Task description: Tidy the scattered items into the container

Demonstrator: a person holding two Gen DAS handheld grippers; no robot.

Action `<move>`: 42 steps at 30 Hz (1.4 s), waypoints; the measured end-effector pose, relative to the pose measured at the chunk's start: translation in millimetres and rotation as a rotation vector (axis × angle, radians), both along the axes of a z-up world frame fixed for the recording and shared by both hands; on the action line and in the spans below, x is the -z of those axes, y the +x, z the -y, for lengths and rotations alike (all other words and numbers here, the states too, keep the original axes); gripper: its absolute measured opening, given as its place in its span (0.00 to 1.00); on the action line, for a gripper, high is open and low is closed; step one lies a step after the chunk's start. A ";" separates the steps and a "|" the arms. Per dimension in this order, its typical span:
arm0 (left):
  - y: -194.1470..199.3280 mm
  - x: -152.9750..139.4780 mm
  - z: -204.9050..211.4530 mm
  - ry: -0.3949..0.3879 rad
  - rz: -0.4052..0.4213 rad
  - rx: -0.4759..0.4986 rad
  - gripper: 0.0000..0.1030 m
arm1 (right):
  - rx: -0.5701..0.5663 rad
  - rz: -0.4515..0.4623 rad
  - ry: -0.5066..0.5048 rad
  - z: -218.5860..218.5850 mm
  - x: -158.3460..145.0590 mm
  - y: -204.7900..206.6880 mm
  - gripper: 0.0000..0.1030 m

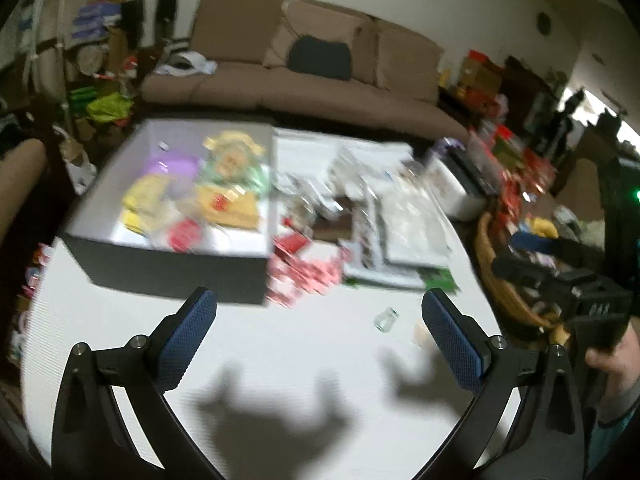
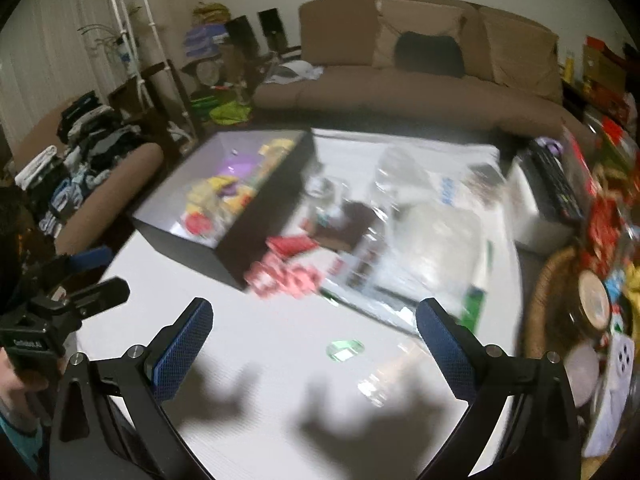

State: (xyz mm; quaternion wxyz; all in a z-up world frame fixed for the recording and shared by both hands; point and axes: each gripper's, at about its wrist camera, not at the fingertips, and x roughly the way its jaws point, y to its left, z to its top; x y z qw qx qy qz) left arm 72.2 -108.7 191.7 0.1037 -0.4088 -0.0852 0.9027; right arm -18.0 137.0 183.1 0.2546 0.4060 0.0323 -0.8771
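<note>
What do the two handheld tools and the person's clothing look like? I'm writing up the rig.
Each tool, left tool and right tool, has two black curved arms with silver pivot bolts, ending in fingers faced with blue textured pads. The handheld bodies are black; one body carries small white lettering, too blurred to read. A grey sleeve with a teal cuff shows.

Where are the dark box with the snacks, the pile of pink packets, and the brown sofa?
Dark box (image 1: 176,270), left wrist view: on its front outer wall.
Pink packets (image 2: 286,276), right wrist view: on the middle of the pile, beside the box's corner.
Brown sofa (image 2: 400,92), right wrist view: on the seat cushion.
</note>
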 end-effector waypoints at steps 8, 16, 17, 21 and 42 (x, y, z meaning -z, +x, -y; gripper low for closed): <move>0.3 75.6 -69.5 0.018 0.107 0.112 1.00 | 0.091 0.079 -0.064 -84.2 60.6 11.0 1.00; -29.5 105.7 -88.6 0.009 0.159 0.130 1.00 | 0.132 0.143 -0.096 -118.8 114.6 -2.2 1.00; -34.0 107.3 -89.5 0.011 0.161 0.129 1.00 | 0.131 0.141 -0.098 -119.6 117.1 -4.6 1.00; -60.1 111.2 -97.8 0.020 0.152 0.128 1.00 | 0.116 0.119 -0.105 -120.3 121.8 -19.0 1.00; -220.5 154.5 -138.8 0.115 0.249 0.057 0.81 | 0.242 0.214 -0.231 -112.8 137.0 -155.1 0.64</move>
